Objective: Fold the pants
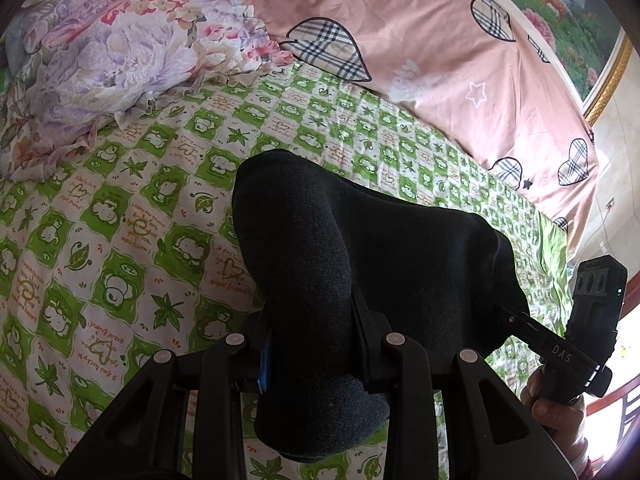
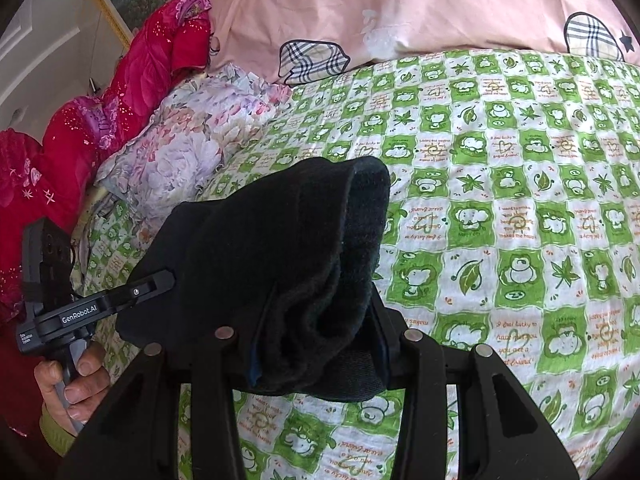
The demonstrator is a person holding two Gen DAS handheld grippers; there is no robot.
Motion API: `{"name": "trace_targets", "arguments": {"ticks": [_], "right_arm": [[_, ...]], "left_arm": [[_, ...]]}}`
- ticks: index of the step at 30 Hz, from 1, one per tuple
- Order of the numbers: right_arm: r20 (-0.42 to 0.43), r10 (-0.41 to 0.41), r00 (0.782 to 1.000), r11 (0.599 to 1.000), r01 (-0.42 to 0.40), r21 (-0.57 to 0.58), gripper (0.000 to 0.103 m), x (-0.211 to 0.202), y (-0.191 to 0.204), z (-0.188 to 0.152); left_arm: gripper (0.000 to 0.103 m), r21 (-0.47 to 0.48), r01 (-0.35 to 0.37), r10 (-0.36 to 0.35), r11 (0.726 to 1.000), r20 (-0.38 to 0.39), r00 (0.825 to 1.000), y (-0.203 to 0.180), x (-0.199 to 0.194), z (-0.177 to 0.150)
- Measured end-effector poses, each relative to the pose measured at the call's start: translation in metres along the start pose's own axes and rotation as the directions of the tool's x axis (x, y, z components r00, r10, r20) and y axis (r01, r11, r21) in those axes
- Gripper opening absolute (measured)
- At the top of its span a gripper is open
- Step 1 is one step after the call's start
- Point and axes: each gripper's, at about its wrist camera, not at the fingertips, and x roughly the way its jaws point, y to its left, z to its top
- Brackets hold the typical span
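Note:
The pants (image 1: 360, 240) are dark, thick knit fabric, bunched and held up above the bed between both grippers. My left gripper (image 1: 312, 328) is shut on one end of the pants, and the cloth drapes over and hides its fingertips. My right gripper (image 2: 320, 320) is shut on the other end of the pants (image 2: 288, 240), where folded layers show. The right gripper also shows in the left wrist view (image 1: 516, 320) at the far side of the cloth. The left gripper also shows in the right wrist view (image 2: 160, 280).
The bed is covered by a green and white patterned sheet (image 1: 120, 240). A floral pillow (image 1: 120, 52) lies at its head, a pink quilt (image 1: 420, 40) along the far side, and red bedding (image 2: 80, 120) beyond the pillow. A framed picture (image 1: 560, 20) hangs on the wall.

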Motion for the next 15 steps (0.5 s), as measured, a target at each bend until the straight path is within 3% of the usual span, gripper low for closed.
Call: {"name": "trace_targets", "arguments": {"ticks": [8, 15], "right_arm": [[-0.035, -0.005, 0.999, 1.000, 0.006, 0.014, 0.045, 0.013, -0.008, -0.002], [-0.048, -0.005, 0.999, 1.000, 0.007, 0.030, 0.051, 0.019, -0.016, -0.007]], "left_arm": [[0.033, -0.010, -0.003, 0.002, 1.000, -0.020, 1.000, 0.007, 0.011, -0.003], [0.041, -0.021, 0.005, -0.006, 1.000, -0.032, 0.999, 0.013, 0.017, -0.009]]}}
